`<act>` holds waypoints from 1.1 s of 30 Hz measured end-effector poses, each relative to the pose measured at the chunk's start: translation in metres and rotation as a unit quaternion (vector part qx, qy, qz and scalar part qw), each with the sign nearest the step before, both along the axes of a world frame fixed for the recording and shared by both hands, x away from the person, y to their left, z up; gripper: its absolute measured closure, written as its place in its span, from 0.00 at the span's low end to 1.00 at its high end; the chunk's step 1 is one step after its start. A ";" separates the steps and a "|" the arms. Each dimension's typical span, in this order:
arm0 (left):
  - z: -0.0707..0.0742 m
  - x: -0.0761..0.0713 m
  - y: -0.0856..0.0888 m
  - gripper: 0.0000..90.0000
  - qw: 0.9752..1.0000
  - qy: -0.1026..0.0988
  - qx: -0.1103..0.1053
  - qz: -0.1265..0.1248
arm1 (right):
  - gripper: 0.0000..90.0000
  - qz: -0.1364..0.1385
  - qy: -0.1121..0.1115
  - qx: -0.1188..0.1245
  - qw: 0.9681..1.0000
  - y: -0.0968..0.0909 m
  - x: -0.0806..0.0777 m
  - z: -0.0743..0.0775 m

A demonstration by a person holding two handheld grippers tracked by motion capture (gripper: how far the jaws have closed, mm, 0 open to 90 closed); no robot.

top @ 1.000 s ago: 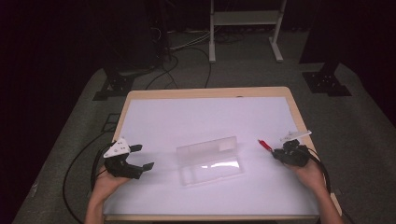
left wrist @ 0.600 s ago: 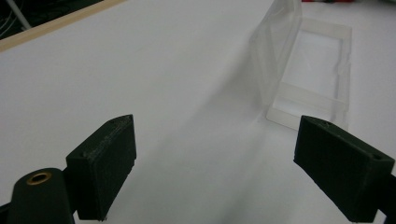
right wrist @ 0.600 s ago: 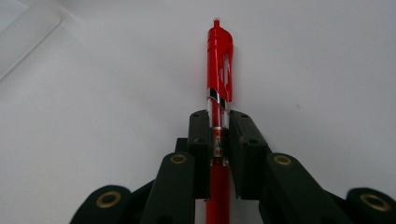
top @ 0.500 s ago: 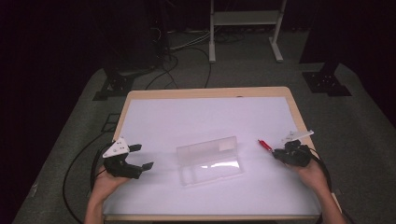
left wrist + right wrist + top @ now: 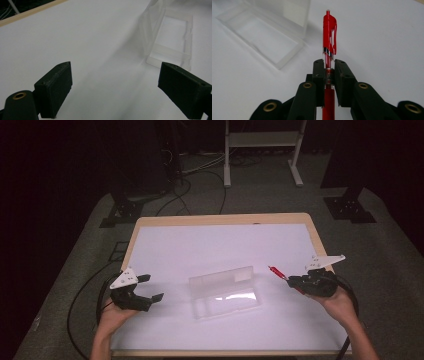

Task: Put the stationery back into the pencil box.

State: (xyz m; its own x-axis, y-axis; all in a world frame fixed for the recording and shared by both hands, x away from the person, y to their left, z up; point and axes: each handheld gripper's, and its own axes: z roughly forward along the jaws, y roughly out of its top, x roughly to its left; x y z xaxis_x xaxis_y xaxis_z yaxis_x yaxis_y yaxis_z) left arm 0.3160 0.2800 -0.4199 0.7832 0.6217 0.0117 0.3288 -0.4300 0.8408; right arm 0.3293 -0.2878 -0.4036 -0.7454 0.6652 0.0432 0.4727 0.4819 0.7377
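Right gripper [image 5: 329,66] had lifted, clamped on the red plastic click pen [image 5: 329,37]; left gripper [image 5: 125,87] gaped empty. Thin barrel might pivot, missing the clear plastic case [image 5: 225,291].

Bench [image 5: 165,245]: white top bare across its far half and along both side edges; room there for my hands to pass. Sole obstacle: clear plastic case [image 5: 226,291] lying open at the middle, lid raised along its far side. Between my left gripper [image 5: 150,288] and the case, a free lane; between the case and my right gripper [image 5: 290,281], likewise
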 end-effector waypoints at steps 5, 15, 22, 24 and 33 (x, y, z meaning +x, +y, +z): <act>0.000 0.000 0.000 0.13 1.000 0.000 0.001 0.000 | 0.87 0.027 -0.005 0.016 0.999 0.009 -0.002 0.015; 0.000 0.000 0.001 0.13 1.000 0.000 0.000 -0.001 | 0.87 0.075 -0.009 0.025 0.997 0.029 -0.001 0.035; 0.000 0.000 0.001 0.13 1.000 0.000 -0.001 -0.002 | 0.87 0.109 -0.012 0.028 0.994 0.047 0.000 0.041; 0.000 0.000 0.002 0.13 1.000 0.000 -0.001 -0.002 | 0.87 0.119 -0.010 0.029 0.992 0.053 0.001 0.042; 0.000 -0.001 0.002 0.13 1.000 -0.002 -0.004 -0.001 | 0.87 0.150 -0.006 0.025 0.988 0.072 0.004 0.042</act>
